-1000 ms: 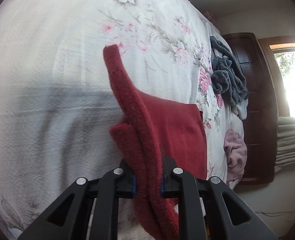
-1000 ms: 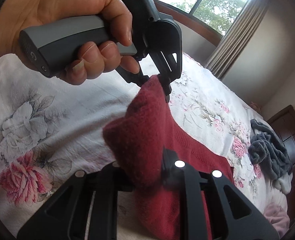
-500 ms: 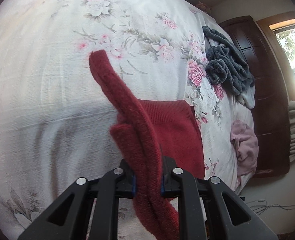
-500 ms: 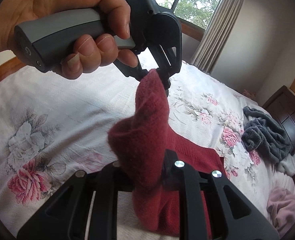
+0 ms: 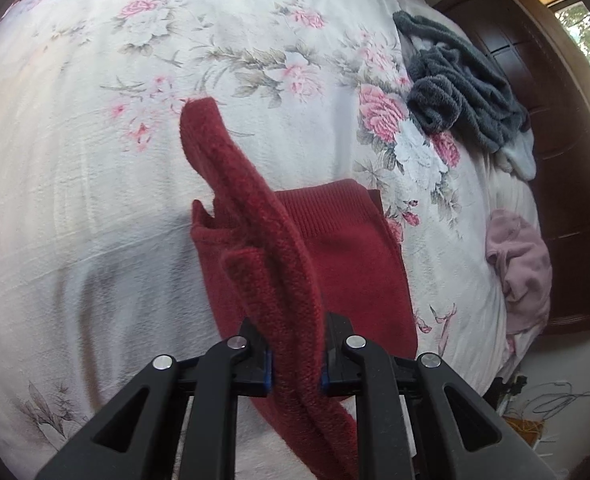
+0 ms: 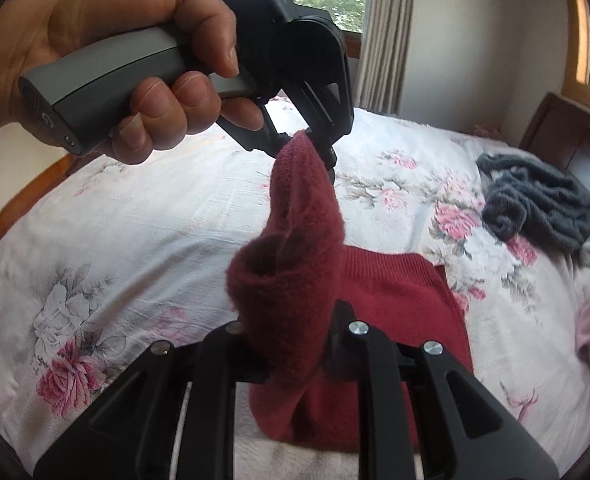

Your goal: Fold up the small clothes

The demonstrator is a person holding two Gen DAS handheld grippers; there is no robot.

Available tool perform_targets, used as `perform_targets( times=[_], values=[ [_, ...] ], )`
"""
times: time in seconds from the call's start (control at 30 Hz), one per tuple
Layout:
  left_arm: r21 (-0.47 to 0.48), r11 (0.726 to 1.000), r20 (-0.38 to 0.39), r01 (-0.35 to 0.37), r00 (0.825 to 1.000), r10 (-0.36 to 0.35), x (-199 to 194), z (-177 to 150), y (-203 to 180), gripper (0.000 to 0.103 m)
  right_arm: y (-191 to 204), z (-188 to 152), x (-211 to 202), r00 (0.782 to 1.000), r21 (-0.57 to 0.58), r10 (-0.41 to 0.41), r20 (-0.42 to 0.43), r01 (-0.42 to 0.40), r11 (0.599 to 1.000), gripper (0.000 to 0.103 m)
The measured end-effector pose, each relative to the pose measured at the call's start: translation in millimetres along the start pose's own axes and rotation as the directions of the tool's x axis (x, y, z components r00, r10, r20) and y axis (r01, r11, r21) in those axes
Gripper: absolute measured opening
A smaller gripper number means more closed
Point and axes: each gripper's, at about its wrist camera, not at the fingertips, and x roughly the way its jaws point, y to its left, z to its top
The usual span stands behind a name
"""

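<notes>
A dark red knitted garment (image 5: 343,256) lies partly flat on the floral bedspread (image 5: 95,160), its near edge lifted. My left gripper (image 5: 295,354) is shut on that raised edge, which stretches away as a red band. In the right wrist view my right gripper (image 6: 295,354) is shut on the other end of the same red edge (image 6: 295,264). The left gripper (image 6: 321,152), held by a hand (image 6: 107,60), pinches the far end above the bed. The garment's ribbed hem (image 6: 395,276) rests flat on the bedspread (image 6: 135,232).
A dark grey fluffy garment (image 5: 455,84) is piled at the far side of the bed, with a pale pink one (image 5: 519,264) near the bed's edge. Dark wooden furniture (image 5: 567,168) stands beyond. Cables (image 5: 551,400) lie on the floor. A curtained window (image 6: 387,32) is behind.
Both grippers have lifted the red edge higher above the bed and the views have tilted; the flat part of the garment shows more. The grips on the garment are unchanged.
</notes>
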Motion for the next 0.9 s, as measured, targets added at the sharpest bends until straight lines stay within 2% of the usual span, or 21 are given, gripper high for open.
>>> perform_targets(
  times=[0.2,0.43,0.7,0.9],
  values=[
    [0.036,0.996,-0.048,-0.077,0.996,0.079,41.6,6.8,-40.1,0.015,-44.1,-25.0,7.3,0.999,0.133,0.04,-0.011,-0.039,0.99,0.016],
    [0.074,0.988,-0.105,-0.135,0.984,0.143,91.5,10.8,-71.0,0.015,-91.2,-57.8,25.1,0.995,0.3,0.096,-0.041,-0.08,0.951,0.016],
    [0.097,0.979,-0.121,-0.178,0.974,0.189,125.9,16.6,-94.2,0.015,-128.6,-76.3,34.3,0.99,0.429,0.141,-0.032,-0.114,0.896,0.016],
    [0.112,0.973,-0.129,-0.201,0.968,0.215,142.7,18.1,-110.2,0.015,-149.2,-84.9,36.6,0.986,0.458,0.162,-0.045,-0.124,0.88,0.016]
  ],
)
